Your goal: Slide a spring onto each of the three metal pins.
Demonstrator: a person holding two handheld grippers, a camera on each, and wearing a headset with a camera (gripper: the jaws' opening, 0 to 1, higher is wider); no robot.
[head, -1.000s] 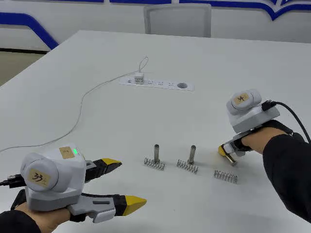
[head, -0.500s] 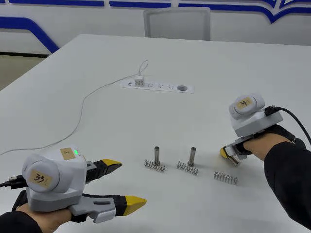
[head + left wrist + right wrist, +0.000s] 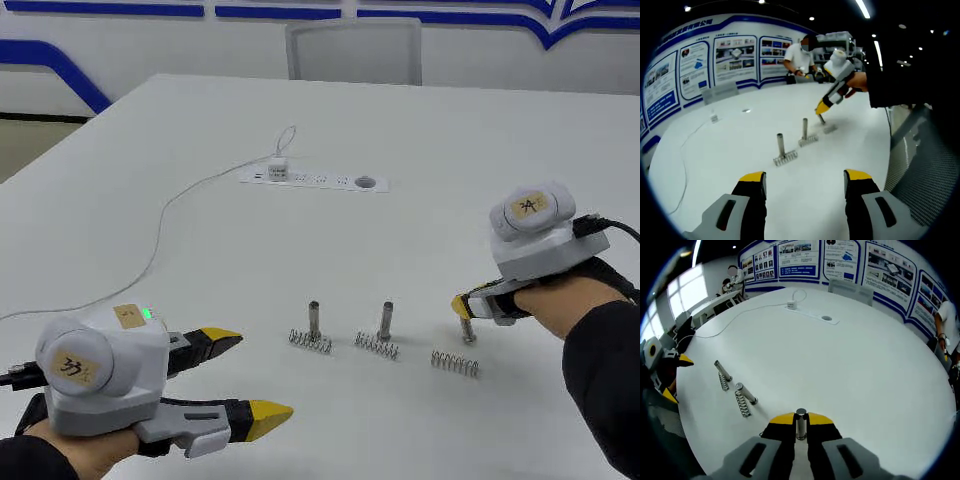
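Currently, right gripper (image 3: pixel 800 422) jaws clamp a short grey cylindrical pin (image 3: pixel 800 415) upright. Left gripper (image 3: pixel 804 179) jaws stand apart.

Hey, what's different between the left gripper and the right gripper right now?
Jaws: the left gripper stands wide open and empty; the right gripper is shut on a metal pin. Position: the left gripper is held back near the person; the right gripper is out at the work, beside a spring. Both have yellow-tipped jaws.
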